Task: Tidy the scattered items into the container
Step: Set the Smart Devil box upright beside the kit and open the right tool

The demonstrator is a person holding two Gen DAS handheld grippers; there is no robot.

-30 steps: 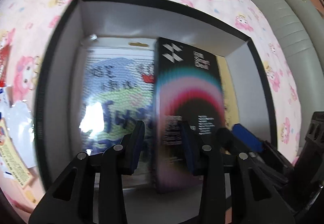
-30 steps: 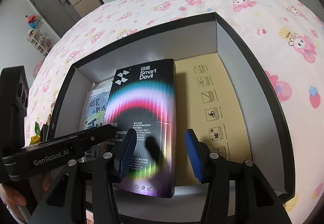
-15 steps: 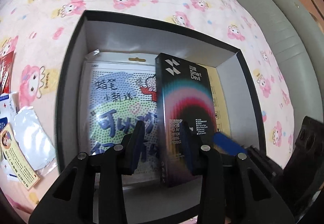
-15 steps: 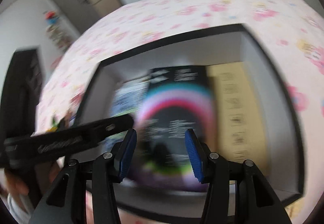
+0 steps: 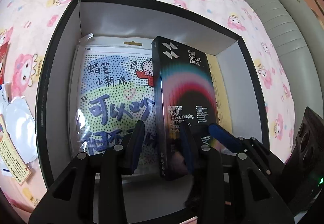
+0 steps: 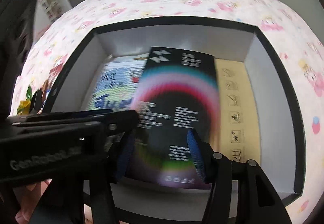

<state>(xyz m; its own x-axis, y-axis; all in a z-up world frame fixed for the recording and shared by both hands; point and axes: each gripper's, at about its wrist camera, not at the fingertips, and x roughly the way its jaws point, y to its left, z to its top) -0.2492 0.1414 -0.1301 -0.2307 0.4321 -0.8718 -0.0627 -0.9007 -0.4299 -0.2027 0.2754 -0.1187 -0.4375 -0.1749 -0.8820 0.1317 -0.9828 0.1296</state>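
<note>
Evidently my left gripper (image 5: 162,143) and right gripper (image 6: 160,153) both gape empty over the box (image 5: 60,57), since the black carton (image 5: 182,90) already lies inside, leaning on the cartoon packet (image 5: 113,90).

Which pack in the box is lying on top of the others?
The black Smart Devil box is on top. It overlaps the flat cartoon pack on its left and the yellow card on its right.

The black box (image 6: 178,114) blurs in the right wrist view — its print unreadable — and hides part of the yellow sheet (image 6: 235,102).
</note>
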